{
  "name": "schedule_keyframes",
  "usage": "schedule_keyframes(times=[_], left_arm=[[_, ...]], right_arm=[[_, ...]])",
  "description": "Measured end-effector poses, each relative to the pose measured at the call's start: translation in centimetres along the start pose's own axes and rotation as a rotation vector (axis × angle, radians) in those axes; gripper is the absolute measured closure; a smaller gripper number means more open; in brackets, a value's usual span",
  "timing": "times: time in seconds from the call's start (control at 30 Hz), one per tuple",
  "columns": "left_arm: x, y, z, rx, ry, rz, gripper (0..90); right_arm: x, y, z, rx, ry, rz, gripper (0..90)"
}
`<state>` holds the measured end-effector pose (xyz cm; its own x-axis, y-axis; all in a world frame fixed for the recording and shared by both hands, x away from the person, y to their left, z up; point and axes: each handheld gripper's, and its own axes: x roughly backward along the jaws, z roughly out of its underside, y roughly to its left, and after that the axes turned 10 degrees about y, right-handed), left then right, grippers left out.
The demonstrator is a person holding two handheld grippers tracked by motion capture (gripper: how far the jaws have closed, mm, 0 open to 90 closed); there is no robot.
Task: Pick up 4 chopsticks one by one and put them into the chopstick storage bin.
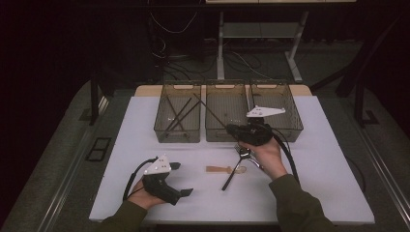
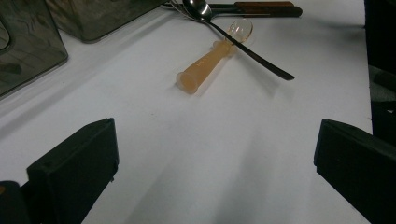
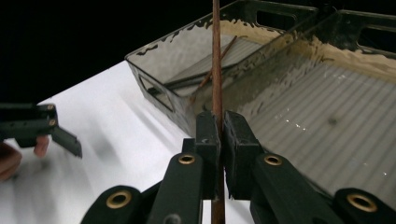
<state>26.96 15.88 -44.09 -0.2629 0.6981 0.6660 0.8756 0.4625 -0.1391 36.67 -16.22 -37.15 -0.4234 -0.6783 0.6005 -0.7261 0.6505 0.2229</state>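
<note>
White table (image 1: 314, 159) is lit, but dark is seen all around. One thin brown stick (image 3: 216, 70) is pinched by the right gripper (image 3: 222, 126) beside the bins (image 3: 299, 107); its ends are cut off. Wide jaws are kept by the left gripper (image 1: 186, 180).

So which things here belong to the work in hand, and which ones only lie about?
In use: right claw, shut on a brown chopstick; left bin, which holds more chopsticks and is probably the goal.
Lying about: orange plastic spoon; metal spoon; open left claw.
</note>
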Motion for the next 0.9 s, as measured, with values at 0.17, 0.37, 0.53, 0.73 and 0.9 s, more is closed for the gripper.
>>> schedule_keyframes(times=[0.17,0.37,0.53,0.73,0.9], left_arm=[[0.0,0.0,0.0,0.000,-0.003,0.000,0.0],[0.1,0.1,0.0,-0.006,-0.003,0.003,0.0],[0.2,0.0,0.0,-0.005,-0.001,0.006,0.0],[0.2,0.1,0.0,0.000,-0.007,0.001,0.0],[0.2,0.1,0.0,0.000,-0.010,0.001,0.0]], right_arm=[[-1.3,0.2,-1.6,-0.005,-0.005,0.009,85.0],[-2.5,0.4,-3.1,-0.026,-0.017,0.016,85.1],[-3.5,0.5,-4.2,-0.037,-0.021,0.033,85.1],[-5.0,0.4,-5.3,-0.039,-0.027,0.054,85.0],[-6.4,0.4,-6.4,-0.053,-0.022,0.067,85.1]])
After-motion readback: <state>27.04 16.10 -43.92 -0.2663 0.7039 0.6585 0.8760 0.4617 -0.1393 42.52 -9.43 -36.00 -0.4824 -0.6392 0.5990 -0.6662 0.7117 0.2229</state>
